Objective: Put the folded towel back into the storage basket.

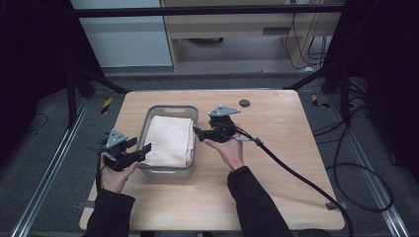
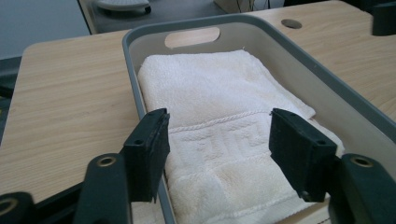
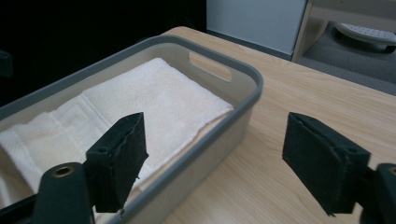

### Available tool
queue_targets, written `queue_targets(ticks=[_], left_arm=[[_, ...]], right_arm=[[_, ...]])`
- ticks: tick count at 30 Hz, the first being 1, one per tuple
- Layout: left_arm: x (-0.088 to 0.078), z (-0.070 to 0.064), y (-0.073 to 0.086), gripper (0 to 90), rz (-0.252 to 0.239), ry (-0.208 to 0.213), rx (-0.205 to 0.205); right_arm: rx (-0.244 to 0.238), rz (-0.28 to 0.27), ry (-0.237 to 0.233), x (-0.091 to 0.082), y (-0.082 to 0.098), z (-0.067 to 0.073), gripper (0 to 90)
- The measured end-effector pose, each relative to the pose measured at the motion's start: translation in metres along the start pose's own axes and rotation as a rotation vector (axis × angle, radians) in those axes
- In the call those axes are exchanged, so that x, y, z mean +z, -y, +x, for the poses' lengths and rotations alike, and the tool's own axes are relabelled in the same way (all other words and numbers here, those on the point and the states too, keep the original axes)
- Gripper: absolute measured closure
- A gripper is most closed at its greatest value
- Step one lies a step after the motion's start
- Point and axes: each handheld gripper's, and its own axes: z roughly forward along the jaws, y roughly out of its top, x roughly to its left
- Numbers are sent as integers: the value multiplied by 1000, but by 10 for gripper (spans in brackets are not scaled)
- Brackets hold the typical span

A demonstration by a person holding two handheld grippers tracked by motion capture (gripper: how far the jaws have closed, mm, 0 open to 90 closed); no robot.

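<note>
**Letting go of a folded towel without messing up the fold**

So the light wooden bench [image 1: 276, 163] had a grey plastic tub with cut-out handles [image 1: 170, 109] sitting a bit left of centre, and a cream-white folded terry towel [image 1: 169, 140] lay flat inside it, filling most of the bottom. The towel was sitting neat, greek-key border showing toward the near end.

Both tools were released, nothing between the jaws. The left tool [image 1: 145, 148] hung at the tub's near-left corner, with one jaw outside the wall and the other over the towel. The right tool [image 1: 199, 132] was just off the tub's right wall, its jaws straddling that rim.

My take on doing this bit well: with the towel down, I'd have backed each tool straight up and out with the jaws wide, so a pad didn't snag the terry loops and drag a corner up. Watch the rim too, since a jaw catching the tub wall could've shoved the whole tub across the bench. Slow and clear beat quick here.
</note>
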Motion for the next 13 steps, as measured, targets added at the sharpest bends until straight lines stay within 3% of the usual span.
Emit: queue_targets(ticks=[5,13], left_arm=[[-7,-2,7,295,-21,4,7],[-20,-2,22,251,-37,14,6]], right_arm=[[22,-22,-16,-36,16,-15,156],[72,-35,42,-91,64,-46,137]])
